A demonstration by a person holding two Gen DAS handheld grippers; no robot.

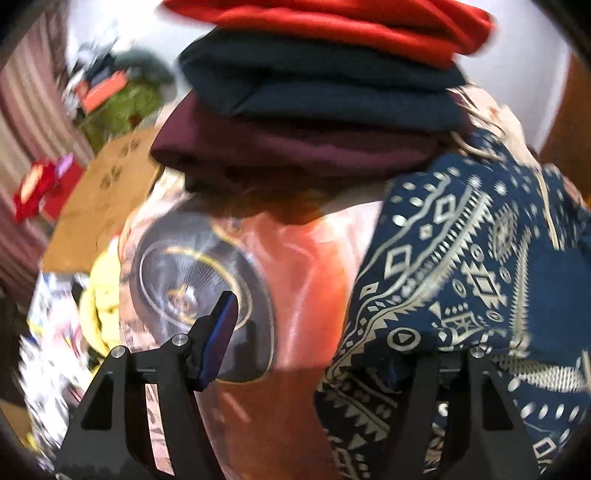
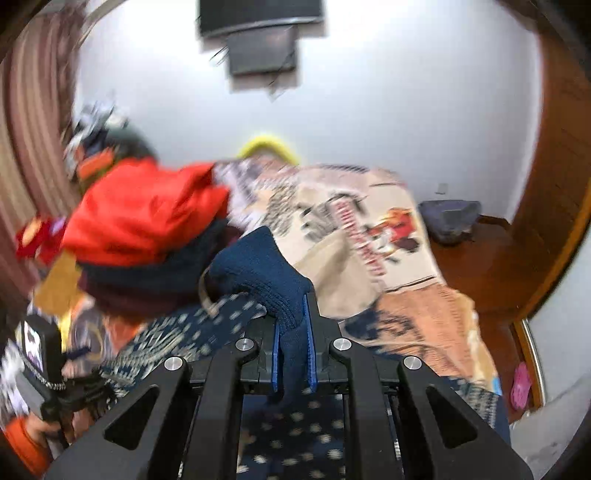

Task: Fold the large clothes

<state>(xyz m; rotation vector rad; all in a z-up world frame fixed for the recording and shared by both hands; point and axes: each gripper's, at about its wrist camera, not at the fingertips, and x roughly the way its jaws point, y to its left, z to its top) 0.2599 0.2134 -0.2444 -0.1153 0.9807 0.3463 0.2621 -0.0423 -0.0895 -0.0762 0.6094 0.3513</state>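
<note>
A navy garment with a pale geometric print (image 1: 461, 280) fills the right of the left wrist view and drapes over the right finger of my left gripper (image 1: 310, 339), whose jaws stand wide apart; the left fingertip (image 1: 221, 332) is bare. In the right wrist view my right gripper (image 2: 293, 347) is shut on a bunched fold of the same navy garment (image 2: 266, 273), which hangs down below it (image 2: 295, 424). A stack of folded clothes, red (image 1: 332, 22) over dark blue (image 1: 317, 85) over maroon (image 1: 288, 147), lies just beyond; it also shows in the right wrist view (image 2: 140, 221).
All lies on a bed with an orange patterned blanket (image 1: 303, 258) and a printed cover (image 2: 369, 229). Striped curtains (image 1: 26, 110) hang at the left. A dark bag (image 2: 448, 218) sits on a wooden floor at the right. A wall-mounted screen (image 2: 258, 33) is ahead.
</note>
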